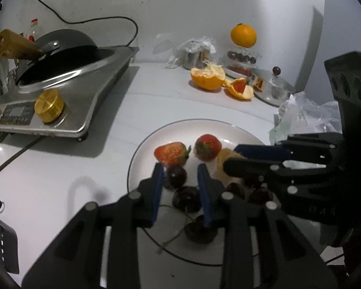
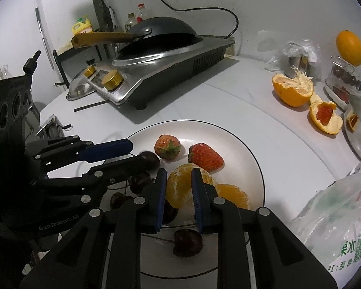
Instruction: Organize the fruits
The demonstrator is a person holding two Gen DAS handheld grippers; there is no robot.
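Cherries (image 1: 180, 177) lie between the parted left gripper (image 1: 180, 171) fingers — right gripper (image 2: 179, 175) straddles orange segments (image 2: 180, 187).

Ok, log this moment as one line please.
left gripper: open over cherries | right gripper: open around peeled orange | plate: two strawberries

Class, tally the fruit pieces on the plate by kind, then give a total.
Strawberries: 2
Peeled orange pieces: 2
Cherries: 5 visible
Total: 9 on the plate
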